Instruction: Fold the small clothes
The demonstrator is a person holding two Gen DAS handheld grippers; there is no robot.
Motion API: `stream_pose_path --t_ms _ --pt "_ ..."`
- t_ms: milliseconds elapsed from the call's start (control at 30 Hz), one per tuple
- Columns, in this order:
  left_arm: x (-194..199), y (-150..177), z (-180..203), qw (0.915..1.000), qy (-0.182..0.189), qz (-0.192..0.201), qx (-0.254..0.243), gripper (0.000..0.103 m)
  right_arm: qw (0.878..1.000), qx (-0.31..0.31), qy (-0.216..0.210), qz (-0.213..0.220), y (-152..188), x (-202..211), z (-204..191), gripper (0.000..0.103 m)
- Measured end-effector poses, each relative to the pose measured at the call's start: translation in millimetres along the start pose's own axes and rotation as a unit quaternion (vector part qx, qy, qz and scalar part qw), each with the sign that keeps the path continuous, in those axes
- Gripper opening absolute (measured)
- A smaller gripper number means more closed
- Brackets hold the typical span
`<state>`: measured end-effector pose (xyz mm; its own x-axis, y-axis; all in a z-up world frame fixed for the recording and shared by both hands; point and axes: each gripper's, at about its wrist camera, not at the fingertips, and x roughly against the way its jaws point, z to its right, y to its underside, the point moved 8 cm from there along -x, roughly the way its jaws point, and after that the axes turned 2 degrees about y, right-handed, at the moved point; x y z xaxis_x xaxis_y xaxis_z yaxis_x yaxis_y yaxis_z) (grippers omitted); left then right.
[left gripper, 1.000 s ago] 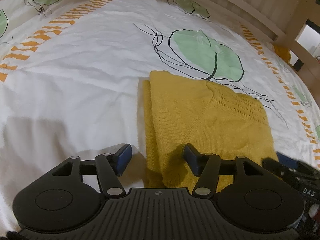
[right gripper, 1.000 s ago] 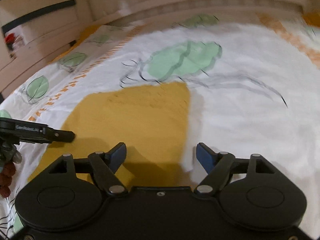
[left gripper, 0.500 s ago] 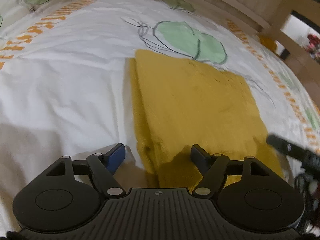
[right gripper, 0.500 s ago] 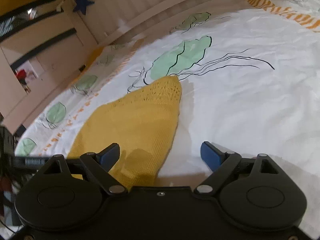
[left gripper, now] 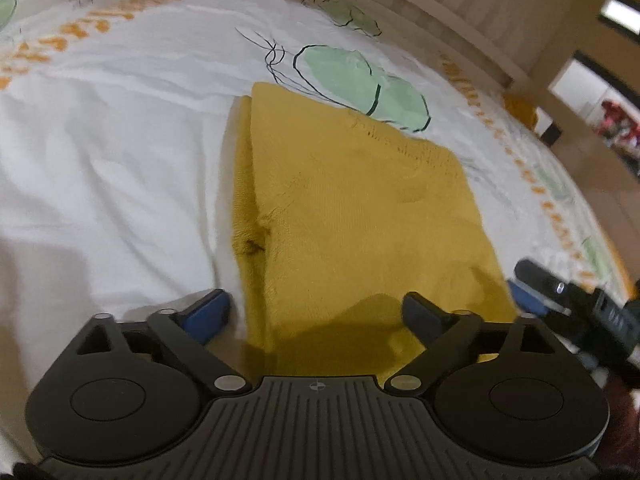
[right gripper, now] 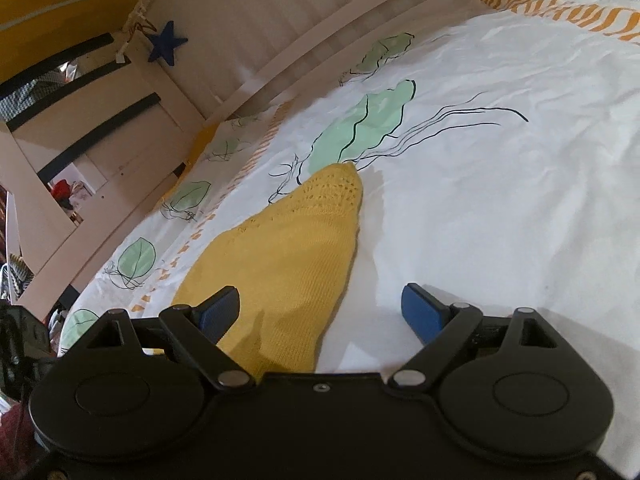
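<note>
We hold our left claw (left gripper: 316,308), jaws opening, and our wide-open right claw (right gripper: 320,308), both empty, astride the near corners of the folded yellow knit (left gripper: 360,216) on the bed (left gripper: 120,168), likely ready for another fold.

Pretty clearly a kid's bedroom at home: a bed (left gripper: 120,152) with a white duvet cover printed with green leaves and orange stripes, and a pale wooden slatted bed frame (right gripper: 304,12) running along 12 o'clock. A blue star (right gripper: 166,44) hangs on the frame around 10 o'clock.
</note>
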<state>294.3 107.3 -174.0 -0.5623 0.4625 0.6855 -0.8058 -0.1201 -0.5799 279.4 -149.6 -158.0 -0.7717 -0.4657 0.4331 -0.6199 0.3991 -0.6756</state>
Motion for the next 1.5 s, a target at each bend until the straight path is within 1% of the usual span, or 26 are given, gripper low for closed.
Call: stream_pose_path --t_ms 33,100,233,367,400,433,467,500,600,700,800,833,867,900,933,1000,1033,1067,1100,1133,1167,1200,1233,1367,1433,1500 --pt "-3.3 -2.1 0.1 1.0 0.005 0.0 0.0 0.101 1.0 -0.001 0.0 -0.001 -0.1 -0.8 0.3 0.089" --pt "-9.2 -5.2 2.0 1.0 0.002 -0.002 -0.008 0.102 1.0 0.0 -0.004 -0.005 -0.6 -2.6 -0.1 0.092" --pt "-16.1 -7.1 7.8 0.9994 -0.005 -0.008 -0.034 0.102 1.0 0.01 -0.019 -0.022 -2.0 -11.2 -3.6 0.103" --pt "-16.0 -7.1 10.6 0.9994 0.01 -0.009 -0.033 0.1 0.998 0.026 -0.019 -0.048 -5.3 -27.1 -9.0 0.103" --pt "-15.4 -7.3 12.0 0.9993 0.021 -0.01 -0.03 0.098 0.998 0.026 -0.024 -0.053 -7.7 -31.5 -10.1 0.103" --pt "-15.2 -7.1 14.2 0.9989 0.039 -0.014 -0.022 0.091 0.998 0.026 -0.03 -0.058 -9.1 -35.3 -10.6 0.103" --pt "-14.7 -6.7 15.9 0.9983 0.055 -0.017 -0.01 0.09 0.997 0.025 -0.036 -0.062 -11.5 -39.8 -10.8 0.103" --pt "-14.4 -6.3 17.5 0.9979 0.062 -0.02 -0.005 0.09 0.997 0.024 -0.041 -0.066 -13.5 -43.8 -11.1 0.103" --pt "-14.6 -4.9 19.6 0.9978 0.061 -0.023 -0.017 0.088 0.995 0.024 -0.054 -0.077 -20.3 -57.3 -12.7 0.103" --pt "-13.8 -5.4 18.3 0.9975 0.067 -0.021 -0.005 0.086 0.994 0.023 -0.063 -0.085 -27.9 -71.9 -15.0 0.103" --pt "-14.3 -7.7 15.8 0.9973 0.07 -0.02 0.011 0.078 0.993 0.025 -0.07 -0.09 -33.8 -86.5 -17.5 0.103" --pt "-14.4 -7.8 14.5 0.9974 0.068 -0.018 0.013 0.074 0.993 0.024 -0.073 -0.091 -35.3 -90.9 -18.5 0.103" --pt "-15.4 -8.2 14.0 0.9977 0.064 -0.017 0.012 0.068 0.992 0.023 -0.076 -0.093 -37.4 -96.0 -19.2 0.103" --pt "-15.5 -8.1 13.0 0.9981 0.059 -0.015 0.01 0.064 0.992 0.022 -0.078 -0.095 -38.6 -99.5 -19.7 0.103" --pt "-15.4 -8.4 11.8 0.9984 0.054 -0.012 0.01 0.058 0.992 0.02 -0.081 -0.097 -39.7 -102.0 -19.8 0.103" --pt "-15.2 -8.9 9.5 0.9986 0.051 -0.009 0.016 0.05 0.991 0.013 -0.089 -0.101 -41.0 -102.9 -19.5 0.103" --pt "-14.8 -9.3 8.0 0.9986 0.049 -0.008 0.02 0.044 0.99 0.009 -0.093 -0.102 -41.2 -101.5 -18.5 0.103" --pt "-14.4 -9.6 6.1 0.9986 0.047 -0.008 0.024 0.038 0.99 0.005 -0.1 -0.104 -41.3 -99.5 -17.4 0.101" --pt "-14.0 -9.7 4.3 0.9985 0.046 -0.008 0.029 0.034 0.989 0.0 -0.103 -0.105 -42.3 -98.2 -16.2 0.099" --pt "-13.7 -9.5 2.8 0.9982 0.048 -0.009 0.035 0.028 0.989 -0.004 -0.1 -0.105 -42.3 -95.7 -13.5 0.089" --pt "-13.5 -9.4 2.2 0.9978 0.052 -0.01 0.04 0.023 0.99 -0.008 -0.093 -0.106 -43.4 -95.3 -11.4 0.071" --pt "-13.2 -9.1 2.5 0.9974 0.057 -0.012 0.043 0.021 0.99 -0.011 -0.085 -0.11 -43.4 -95.1 -8.6 0.061" --pt "-13.0 -8.9 3.5 0.9972 0.06 -0.013 0.043 0.019 0.99 -0.013 -0.073 -0.116 -42.1 -94.7 -4.1 0.047" --pt "-12.4 -7.8 8.4 0.9951 0.077 -0.023 0.057 0.017 0.991 -0.015 -0.059 -0.117 -43.8 -88.2 -3.1 0.042" --pt "-10.4 -6.0 11.4 0.9932 0.09 -0.03 0.068 0.016 0.992 -0.018 -0.051 -0.118 -46.1 -80.1 -5.4 0.04" --pt "-8.8 -3.1 16.7 0.9921 0.099 -0.038 0.067 0.016 0.992 -0.018 -0.041 -0.12 -48.3 -71.2 -7.8 0.039"
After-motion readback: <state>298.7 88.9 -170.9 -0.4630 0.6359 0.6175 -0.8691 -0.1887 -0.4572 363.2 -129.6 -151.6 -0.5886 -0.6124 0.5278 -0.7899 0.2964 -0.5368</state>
